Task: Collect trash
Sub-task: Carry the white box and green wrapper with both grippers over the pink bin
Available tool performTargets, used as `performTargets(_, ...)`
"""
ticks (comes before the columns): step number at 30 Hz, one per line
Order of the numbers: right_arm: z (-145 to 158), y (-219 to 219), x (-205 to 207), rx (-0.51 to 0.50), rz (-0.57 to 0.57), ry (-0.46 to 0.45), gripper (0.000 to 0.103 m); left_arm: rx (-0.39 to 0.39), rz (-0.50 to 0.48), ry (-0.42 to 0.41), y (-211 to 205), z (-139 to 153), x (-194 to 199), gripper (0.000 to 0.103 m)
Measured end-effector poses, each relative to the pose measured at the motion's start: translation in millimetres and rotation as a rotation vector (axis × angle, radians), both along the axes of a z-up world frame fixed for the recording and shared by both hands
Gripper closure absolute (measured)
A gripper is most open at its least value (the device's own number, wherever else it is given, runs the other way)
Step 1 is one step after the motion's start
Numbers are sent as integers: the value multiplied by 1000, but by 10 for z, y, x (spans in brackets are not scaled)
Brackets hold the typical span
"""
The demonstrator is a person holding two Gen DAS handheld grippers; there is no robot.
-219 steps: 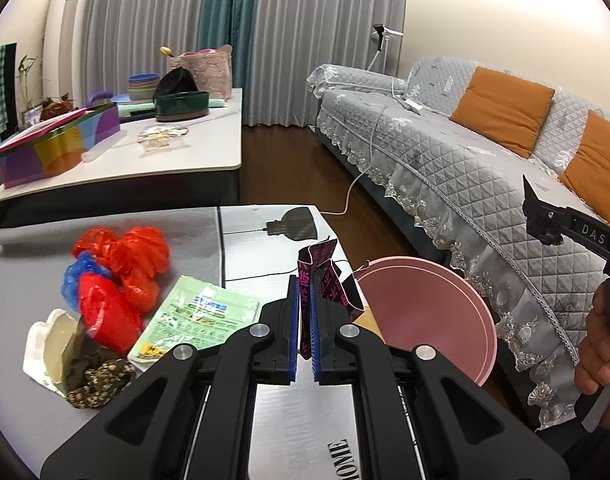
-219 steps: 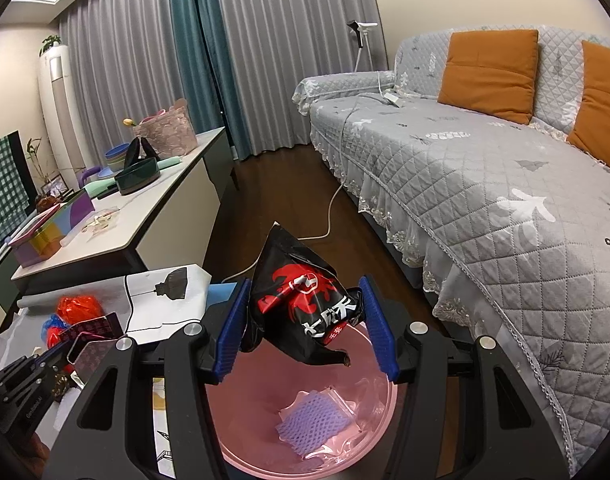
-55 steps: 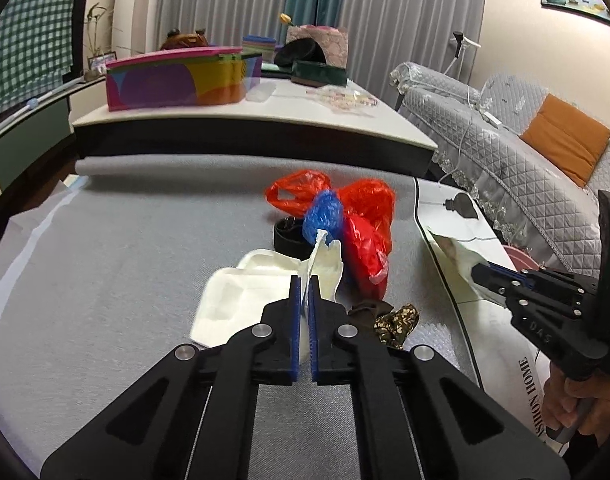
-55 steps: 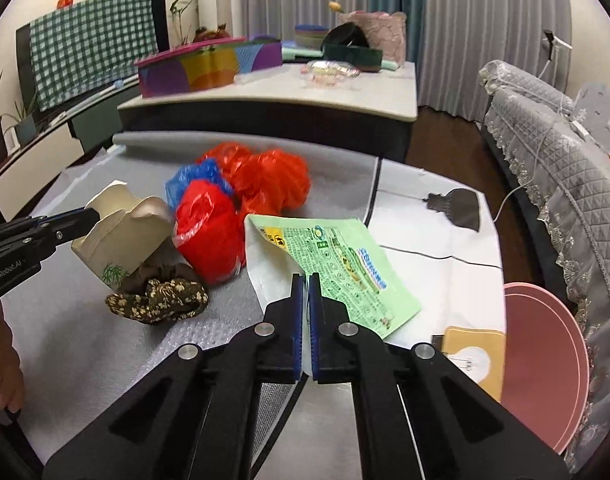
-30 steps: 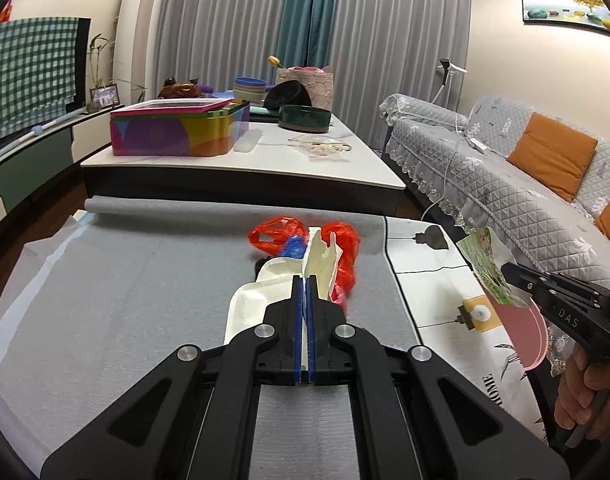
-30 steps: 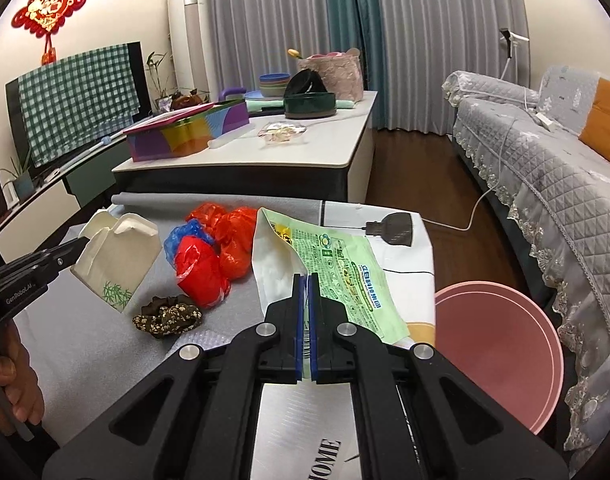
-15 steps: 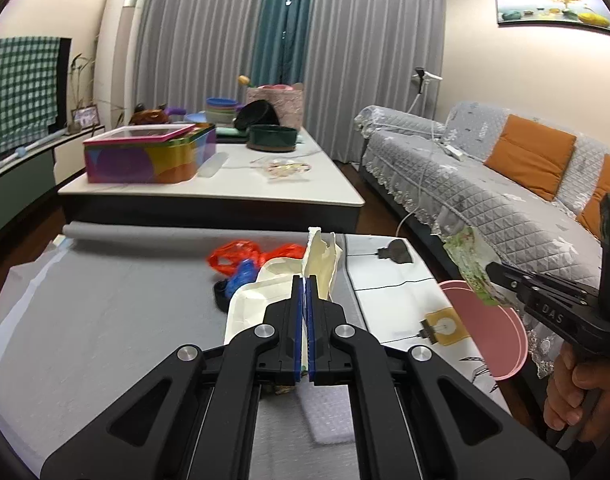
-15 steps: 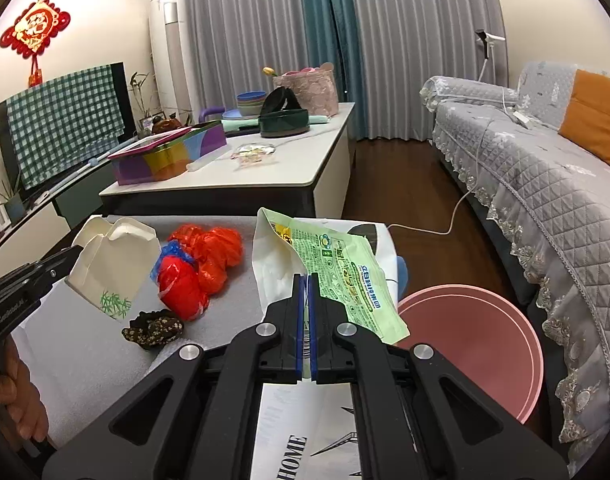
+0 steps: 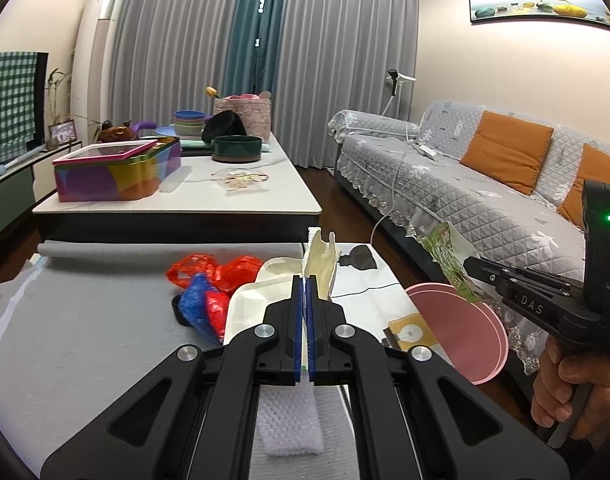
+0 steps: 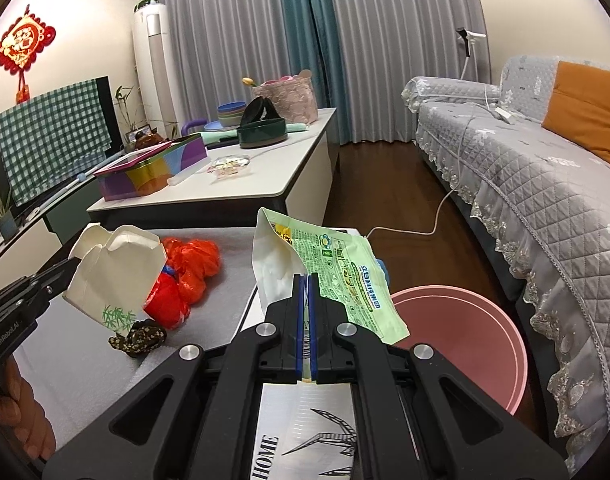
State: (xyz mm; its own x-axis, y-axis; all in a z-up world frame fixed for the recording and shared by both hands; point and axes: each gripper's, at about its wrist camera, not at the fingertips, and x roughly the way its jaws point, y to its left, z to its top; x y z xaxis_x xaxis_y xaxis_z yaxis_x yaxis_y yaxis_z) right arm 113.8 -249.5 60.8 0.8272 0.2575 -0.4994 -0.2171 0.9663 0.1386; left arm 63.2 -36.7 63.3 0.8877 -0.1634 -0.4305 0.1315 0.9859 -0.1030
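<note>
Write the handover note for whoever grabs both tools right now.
Left tool: shut on the white paper takeout box, lifted off the grey mat.
Right tool: shut on the green snack wrapper, held up near the pink bin.
Done: both pieces picked up; neither is in the bin yet.
Left: drop both into the pink bin beside the table, then collect the red and blue plastic bags and the dark speckled scrap on the mat.
</note>
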Motion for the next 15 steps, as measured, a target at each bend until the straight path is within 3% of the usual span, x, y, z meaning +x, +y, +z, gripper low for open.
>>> performTargets(15,33,-439,-27,30,-73,-5,101,-1,-65,16,-398,-41,89,102)
